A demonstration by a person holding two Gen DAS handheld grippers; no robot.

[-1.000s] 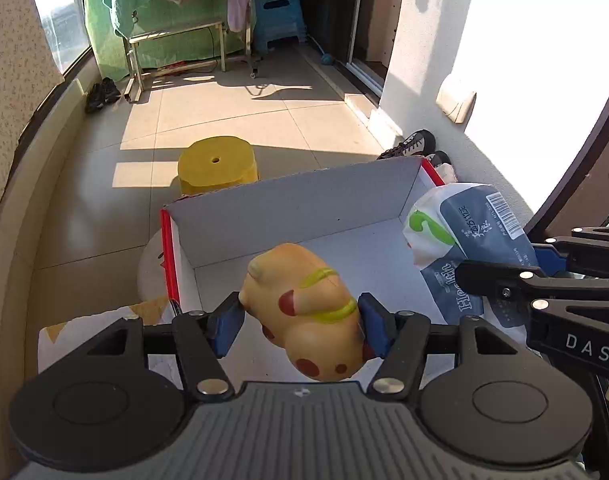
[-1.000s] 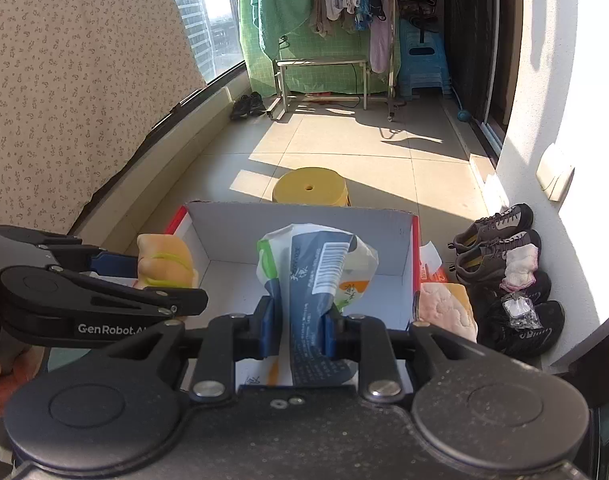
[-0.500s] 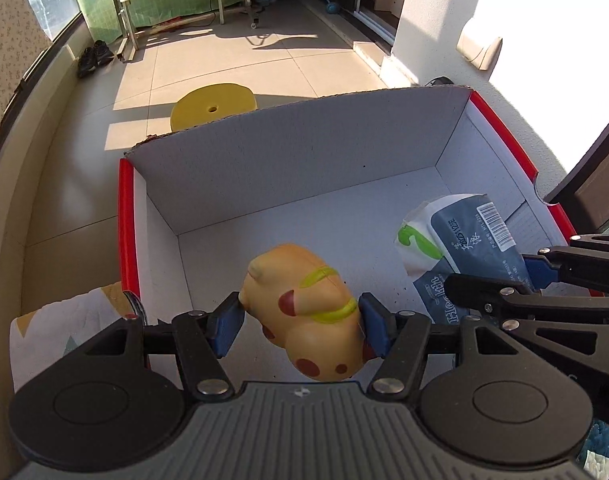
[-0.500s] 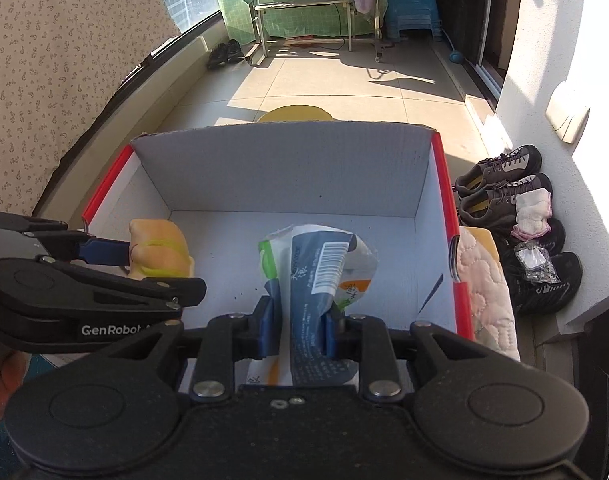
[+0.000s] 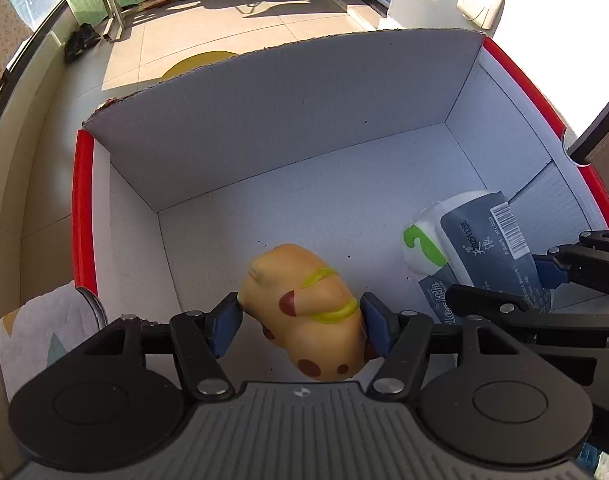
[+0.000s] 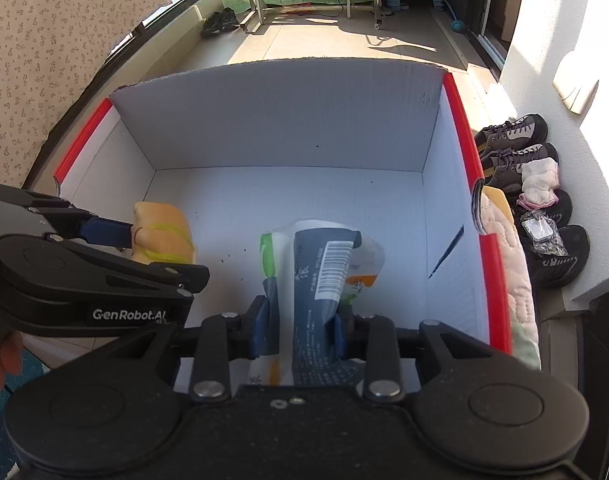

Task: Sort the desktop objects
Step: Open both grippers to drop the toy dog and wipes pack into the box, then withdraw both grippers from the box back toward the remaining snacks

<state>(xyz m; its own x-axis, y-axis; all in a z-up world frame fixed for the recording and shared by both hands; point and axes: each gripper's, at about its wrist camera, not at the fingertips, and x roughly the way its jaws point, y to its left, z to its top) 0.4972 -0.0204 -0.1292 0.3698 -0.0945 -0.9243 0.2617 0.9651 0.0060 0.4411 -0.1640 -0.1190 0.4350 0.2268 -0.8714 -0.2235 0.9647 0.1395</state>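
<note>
Two grippers are now held low inside the white corrugated box with red-edged side walls, where a second ago only its rim was seen from above. The left gripper is clamped on the tan squishy toy with maroon spots and yellow-green stripes, blue pads pressed into both flanks; the toy is carried just over the box floor near the left wall. The right gripper has just been opening: its jaws are seen eased apart from the tight pinch of a moment ago, with the crumpled dark-blue and white plastic pouch with a barcode between them, its lower part against the pads and its top slumped onto the floor. Whether the pads press the pouch at all cannot be told. The pouch is judged as good as delivered; the toy is not yet released, and a loosened left grip is what is left for this pair.
</note>
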